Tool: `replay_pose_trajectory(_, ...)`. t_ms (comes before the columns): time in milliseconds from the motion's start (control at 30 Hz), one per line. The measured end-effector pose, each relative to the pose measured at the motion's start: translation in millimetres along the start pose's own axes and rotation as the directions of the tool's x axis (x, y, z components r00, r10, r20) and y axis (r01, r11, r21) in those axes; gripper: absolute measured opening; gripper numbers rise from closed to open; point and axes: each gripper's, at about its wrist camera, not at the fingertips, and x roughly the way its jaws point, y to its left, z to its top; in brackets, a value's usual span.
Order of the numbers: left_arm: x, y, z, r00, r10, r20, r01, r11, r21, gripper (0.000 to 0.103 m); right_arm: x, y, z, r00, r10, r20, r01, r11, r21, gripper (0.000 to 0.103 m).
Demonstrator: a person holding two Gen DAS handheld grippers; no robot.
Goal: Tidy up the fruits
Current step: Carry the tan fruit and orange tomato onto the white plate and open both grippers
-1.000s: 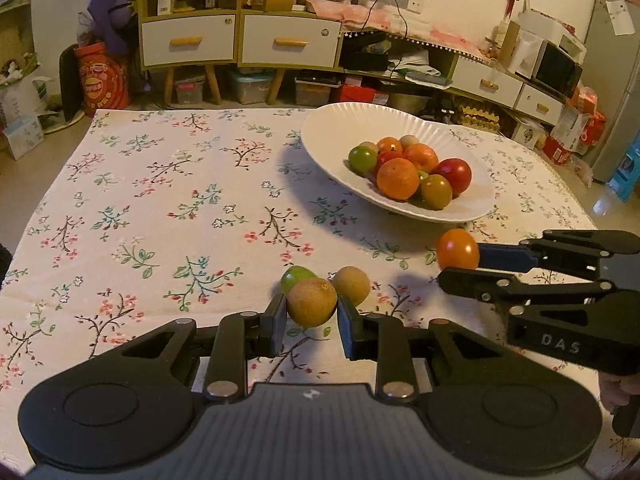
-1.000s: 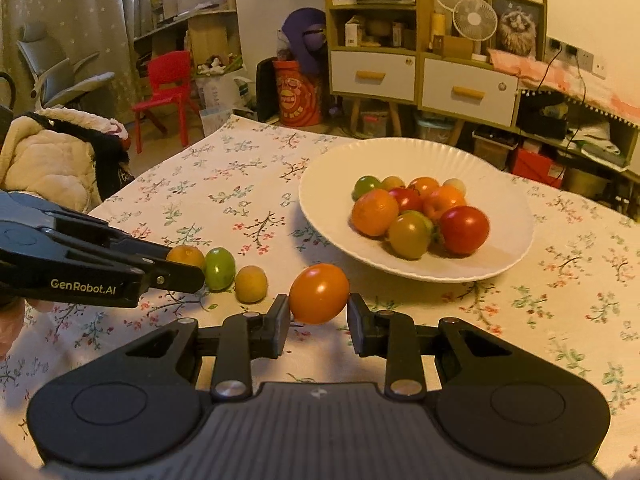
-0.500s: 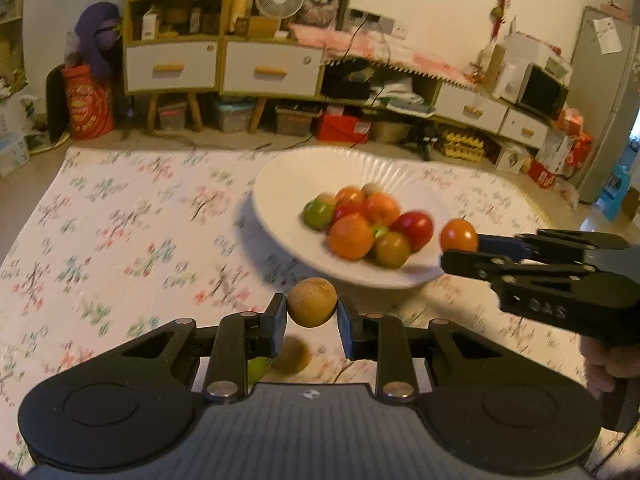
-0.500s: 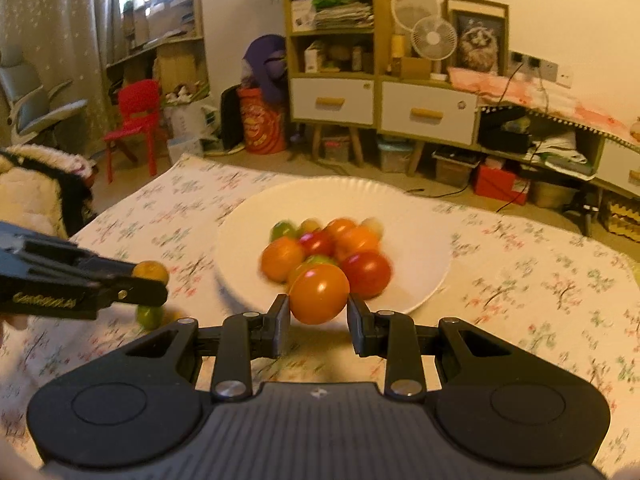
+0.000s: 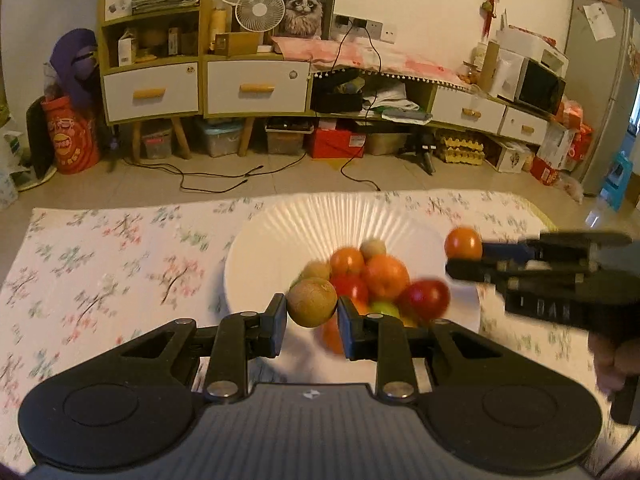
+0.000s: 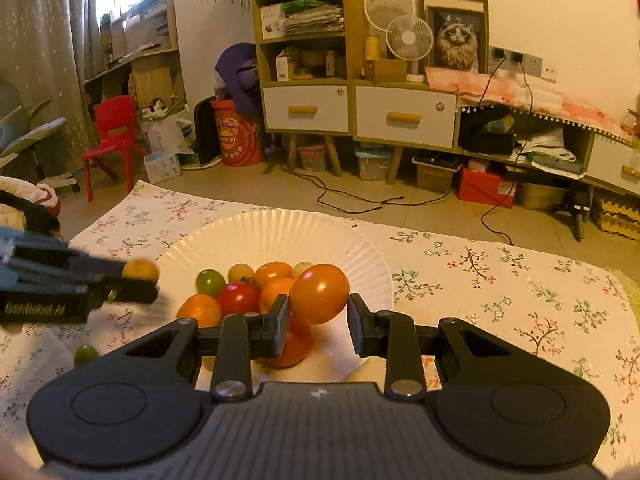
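**Both fruits lifted clear of the cloth and carried over the plate**

Since a second ago, both grippers have risen from the floral tablecloth and swung toward the white plate, each bringing its fruit along.

Left wrist view: the left gripper is clamped on a brownish-green round fruit, held in the air just over the near rim of the white plate. The pile of fruits in the plate sits right behind it, blurred by motion. To the right, the right gripper comes in from the side, pinching an orange tomato above the plate's right part.

Right wrist view: the right gripper grips the orange tomato across its middle, above the heap. One small green fruit lies on the tablecloth at lower left.

Handling, as a judgement: both fruits look light, smooth and round, so likely to slip or roll; the tomato seems soft-skinned and bruisable. Holding across the widest part with mild pressure suits them, and a low release should keep them from rolling off the pile.

Hard to make out: the fruits under each gripper are partly covered, the left gripper's lettering is smeared, and how high the fruits hang above the plate cannot be told.
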Motion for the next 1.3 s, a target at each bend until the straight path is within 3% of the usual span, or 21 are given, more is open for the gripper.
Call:
replay_pose_trajectory(333, 44, 6, 25, 0.998, -0.05, -0.045, 0.046, 0.996, -0.081, 0.019, 18, -15, 1, 0.998, 0.044, -0.046, -0.044, 0.999, 0.02, 0.028)
replay_pose_trajectory(933, 71, 7, 37, 0.995, 0.001, -0.098, -0.015, 0.99, -0.137, 0.02, 27, -19, 5, 0.991, 0.093, -0.101, -0.091, 0.996, 0.019, 0.029)
replay_pose_trajectory(1033, 69, 7, 37, 0.996, 0.004, -0.09, -0.016, 0.99, -0.139, 0.024, 24, -17, 5, 0.991, 0.088, -0.099, -0.087, 0.996, 0.012, 0.03)
replay_pose_trajectory(1100, 65, 7, 37, 0.996, 0.004, -0.085, -0.016, 0.99, -0.142, 0.035, 23, -16, 6, 0.992, 0.082, -0.094, -0.082, 0.997, 0.012, 0.033)
replay_pose_trajectory(1300, 48, 3, 36, 0.998, 0.006, -0.064, -0.014, 0.993, -0.115, 0.047, 15, -16, 11, 0.994, 0.069, -0.08, -0.067, 0.997, 0.029, 0.044)
